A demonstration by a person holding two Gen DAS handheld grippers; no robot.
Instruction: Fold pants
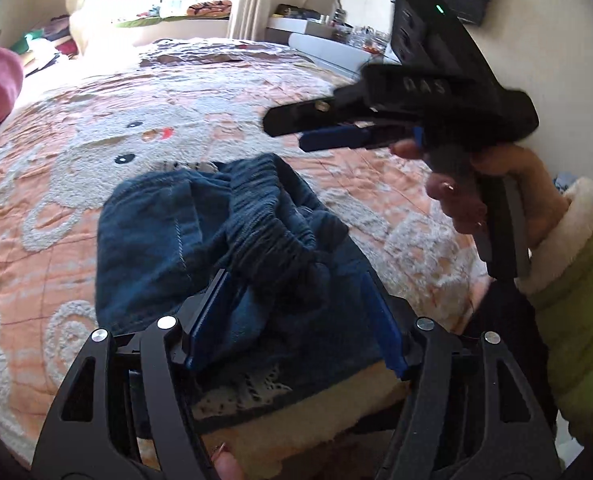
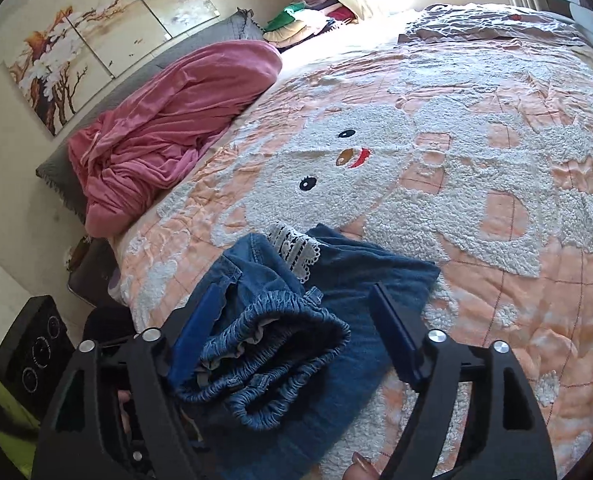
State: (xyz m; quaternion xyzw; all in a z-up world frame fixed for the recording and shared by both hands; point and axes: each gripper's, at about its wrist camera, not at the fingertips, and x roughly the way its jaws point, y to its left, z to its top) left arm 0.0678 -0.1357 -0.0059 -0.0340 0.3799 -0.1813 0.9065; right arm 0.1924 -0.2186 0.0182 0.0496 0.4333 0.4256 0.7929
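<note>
Left wrist view, nearest first: the left gripper (image 1: 296, 312) stands with its jaws spread wide, its blue pads (image 1: 212, 320) on either side of a rumpled fold of the pants (image 1: 164, 240) without pinching it. The pants lie in a loose folded heap at the near edge of the bed, dark blue denim with the gathered elastic waistband (image 1: 272, 224) bunched on top and a strip of white lace trim (image 1: 256, 392) showing at the near hem. Just beyond and to the right, the right gripper (image 1: 292, 130) is held in the air above the bedspread, clear of the cloth, and its jaws there look nearly closed with nothing between them. From the right wrist view the same gripper (image 2: 296, 320) shows its jaws well apart over the waistband (image 2: 272, 360), so whether it is spread or closed I cannot tell. Under everything stretches the bedspread (image 2: 476, 280), peach with a white tufted cartoon face (image 2: 336, 160). Farther off, a pink blanket (image 2: 168, 120) is heaped near the headboard, and a painting (image 2: 96, 40) hangs on the wall behind it.
</note>
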